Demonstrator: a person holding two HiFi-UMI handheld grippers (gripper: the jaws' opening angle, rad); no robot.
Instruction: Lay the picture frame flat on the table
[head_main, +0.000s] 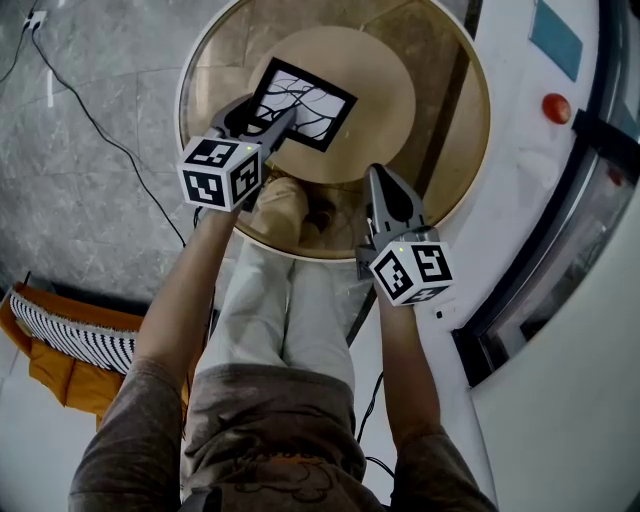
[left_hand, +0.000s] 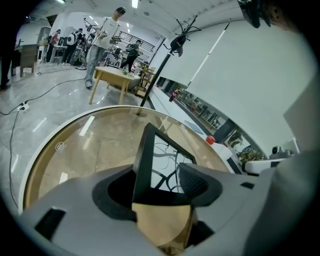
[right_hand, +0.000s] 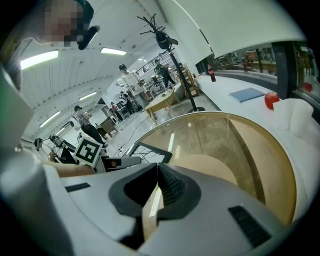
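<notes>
The picture frame (head_main: 305, 100), black-edged with a white print of dark branches, lies on the round glass table (head_main: 470, 150) over its tan base. My left gripper (head_main: 268, 110) reaches in from the near left, and its jaws stand open around the frame's near corner. In the left gripper view the frame (left_hand: 160, 165) sits between the pads (left_hand: 194, 182), with a gap at the right pad. My right gripper (head_main: 385, 180) is shut and empty over the table's near edge, right of the frame. From there the frame (right_hand: 150, 152) and the left gripper's marker cube (right_hand: 90, 150) show at the left.
A white counter runs along the right with a red round object (head_main: 556, 107) and a blue book (head_main: 555, 38). A cable (head_main: 90, 110) crosses the grey floor at the left. An orange and striped thing (head_main: 60, 340) lies at the lower left. A coat stand (left_hand: 177, 40) and people stand far behind.
</notes>
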